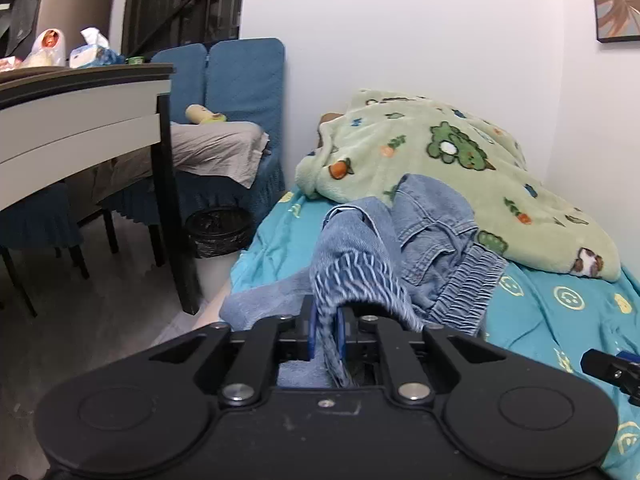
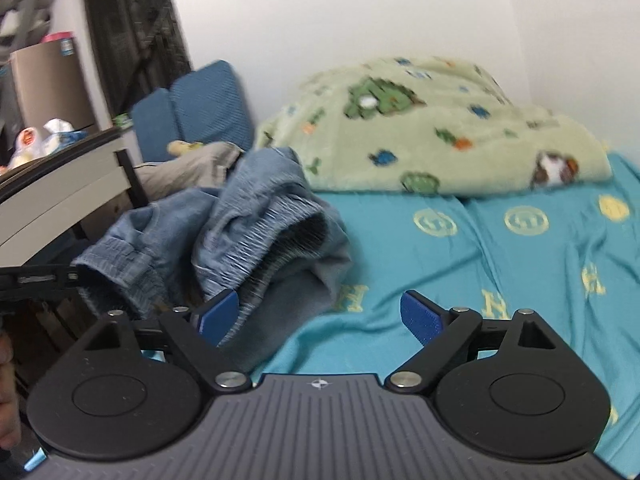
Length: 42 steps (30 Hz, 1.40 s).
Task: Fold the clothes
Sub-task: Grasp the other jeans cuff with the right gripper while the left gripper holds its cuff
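Between your left gripper's (image 1: 325, 334) blue pads, which are sitting nearly together, you are pinching a bunched fold of the denim shorts (image 1: 420, 240). Beyond those jaws the cloth is rising in a crumpled heap, pale washed blue, with a ribbed elastic waistband showing to the right of the jaws and stitched seams and a pocket edge above it. Part of the garment is trailing off to the left of the jaws.

Your right gripper (image 2: 320, 316) is standing wide open with nothing between its fingers (image 2: 420, 316). Its left pad is sitting just beside the waistband's gathered opening, while its right pad is hovering over the bare teal sheet (image 2: 500, 280).

Ahead of both jaws the shorts are lying on that sheet, against a green fleece blanket (image 2: 440, 148) printed with cartoon dinosaurs. Yellow smiley rings and blocky letters are showing on the sheet, but you cannot read any word.
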### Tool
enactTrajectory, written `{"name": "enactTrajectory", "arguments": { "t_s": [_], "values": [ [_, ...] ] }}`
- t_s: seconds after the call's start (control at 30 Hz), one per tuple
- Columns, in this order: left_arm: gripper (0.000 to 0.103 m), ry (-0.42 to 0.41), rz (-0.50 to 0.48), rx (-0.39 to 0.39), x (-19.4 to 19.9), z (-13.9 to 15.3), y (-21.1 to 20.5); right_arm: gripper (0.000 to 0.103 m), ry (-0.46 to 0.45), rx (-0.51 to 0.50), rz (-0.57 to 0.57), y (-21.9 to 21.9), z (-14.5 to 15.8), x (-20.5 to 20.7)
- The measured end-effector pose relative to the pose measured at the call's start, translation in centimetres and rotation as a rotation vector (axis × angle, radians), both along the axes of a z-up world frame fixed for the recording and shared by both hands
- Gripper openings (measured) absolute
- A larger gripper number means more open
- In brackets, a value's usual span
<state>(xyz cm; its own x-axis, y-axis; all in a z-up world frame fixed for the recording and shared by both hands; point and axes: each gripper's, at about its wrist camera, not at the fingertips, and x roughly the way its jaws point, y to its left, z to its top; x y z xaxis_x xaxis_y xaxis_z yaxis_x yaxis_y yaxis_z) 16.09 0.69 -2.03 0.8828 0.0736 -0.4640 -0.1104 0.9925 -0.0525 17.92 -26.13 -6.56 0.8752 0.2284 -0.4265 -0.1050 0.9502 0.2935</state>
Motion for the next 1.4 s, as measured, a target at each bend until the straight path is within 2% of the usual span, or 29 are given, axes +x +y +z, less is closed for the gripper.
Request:
{"name": "enactTrajectory", "arguments": {
  "t_s": [0.07,0.17,0.37,0.47,0.57,0.67,0.77,0.87,1.03,1.17,1.4],
  "values": [
    [0.009,0.007,0.009,-0.006,0.1,-0.5,0.1,0.084,0.022,0.009,-0.018,-0.1,-0.7,0.7],
    [0.020,0.013,0.017,-0.020,0.3,-1.1,0.4,0.075,0.035,0.044,-0.025,-0.4,-1.5,1.6],
    [0.032,-0.006,0.026,-0.022,0.9,-1.4,0.4,0.065,0.012,0.008,0.006,0.3,-2.4,4.8],
    [0.032,0.001,0.056,-0.019,1.6,-1.7,0.5,0.064,0.005,-0.003,0.019,0.6,-2.8,6.7],
    [0.031,0.026,0.102,-0.064,2.2,-1.8,1.1,0.061,-0.005,0.004,0.023,0.8,-3.3,9.0],
    [0.031,-0.023,0.132,-0.023,2.0,-1.8,1.0,0.060,-0.030,0.031,0.025,1.1,-3.6,11.0],
    [0.031,-0.034,0.120,-0.043,2.2,-2.1,1.1,0.058,-0.043,0.066,0.033,1.6,-4.1,12.4],
    [0.031,-0.031,0.103,-0.023,2.8,-2.7,0.9,0.053,-0.051,0.101,0.044,2.1,-4.5,13.3],
    [0.031,-0.039,0.102,-0.045,3.5,-3.0,1.5,0.038,-0.075,0.156,0.043,2.1,-4.1,13.4],
    [0.032,-0.051,0.119,-0.054,3.5,-2.9,1.9,0.008,-0.094,0.201,0.038,1.9,-3.6,13.3],
    [0.031,-0.090,0.153,-0.045,3.2,-2.4,2.4,0.004,-0.128,0.241,0.003,1.4,-1.6,11.9]
  ]
}}
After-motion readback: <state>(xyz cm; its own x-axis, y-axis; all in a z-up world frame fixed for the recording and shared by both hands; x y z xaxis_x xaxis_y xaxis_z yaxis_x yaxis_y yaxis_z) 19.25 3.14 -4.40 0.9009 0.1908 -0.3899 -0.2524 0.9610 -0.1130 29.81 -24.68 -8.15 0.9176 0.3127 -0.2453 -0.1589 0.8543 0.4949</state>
